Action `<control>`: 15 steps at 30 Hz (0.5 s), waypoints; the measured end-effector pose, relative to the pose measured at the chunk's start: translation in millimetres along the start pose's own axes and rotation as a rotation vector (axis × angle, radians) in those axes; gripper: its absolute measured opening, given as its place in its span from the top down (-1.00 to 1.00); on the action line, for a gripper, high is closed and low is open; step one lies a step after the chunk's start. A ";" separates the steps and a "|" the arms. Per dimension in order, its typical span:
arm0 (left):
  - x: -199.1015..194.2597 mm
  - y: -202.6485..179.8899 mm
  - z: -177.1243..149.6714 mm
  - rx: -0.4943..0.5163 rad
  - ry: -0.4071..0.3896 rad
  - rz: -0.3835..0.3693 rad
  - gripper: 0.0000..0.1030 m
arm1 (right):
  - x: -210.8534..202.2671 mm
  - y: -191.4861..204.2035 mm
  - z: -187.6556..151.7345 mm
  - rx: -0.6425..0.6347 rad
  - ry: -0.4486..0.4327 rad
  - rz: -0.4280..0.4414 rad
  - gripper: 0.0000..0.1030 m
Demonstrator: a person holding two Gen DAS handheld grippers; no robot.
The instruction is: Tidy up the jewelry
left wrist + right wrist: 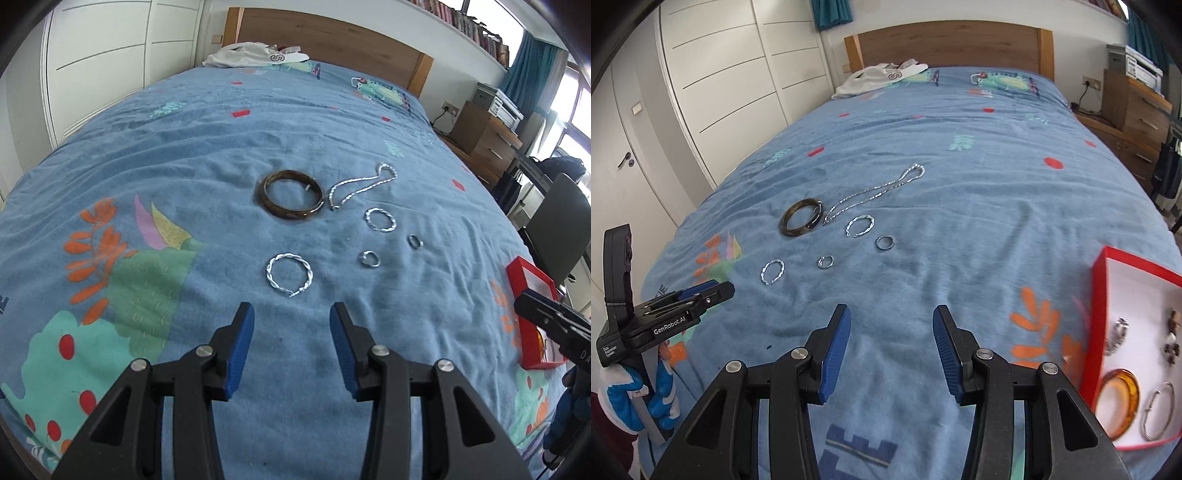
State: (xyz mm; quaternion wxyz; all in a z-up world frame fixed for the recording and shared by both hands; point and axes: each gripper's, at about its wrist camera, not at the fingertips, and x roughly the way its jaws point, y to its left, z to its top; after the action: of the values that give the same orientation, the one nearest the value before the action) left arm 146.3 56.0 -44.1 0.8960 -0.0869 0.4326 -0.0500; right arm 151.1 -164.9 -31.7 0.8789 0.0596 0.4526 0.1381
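Both grippers apart, empty, above bedspread [221, 155]

The right gripper [890, 347] hangs with jaws apart and empty over the blue bedspread [960, 206], loose bracelets and rings ahead, a red box [1099, 295] at right.

On the bed [221, 147] the bangle [292, 199] lies left of the chain [364, 184]. Nearer the camera lie four rings, apart from one another. The box [1108, 295] sits well to the right, holding bangles and, perhaps, beads.
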 end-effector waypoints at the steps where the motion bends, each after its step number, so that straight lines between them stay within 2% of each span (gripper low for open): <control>1: 6.1 2.2 1.9 -0.011 0.003 0.004 0.21 | 5.6 -0.9 1.1 0.000 0.005 0.005 0.11; 10: 33.6 16.7 14.7 -0.075 -0.002 0.027 0.21 | 51.8 0.2 14.8 -0.001 0.032 0.048 0.11; 15: 38.6 15.9 15.2 -0.077 -0.004 -0.012 0.21 | 71.2 9.2 32.7 -0.026 0.023 0.073 0.11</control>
State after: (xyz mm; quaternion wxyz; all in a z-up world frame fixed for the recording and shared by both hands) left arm 182.5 66.9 -67.5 0.8926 -0.1242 0.4318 -0.0385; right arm 215.2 -134.3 -66.0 0.8688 0.0629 0.4583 0.1768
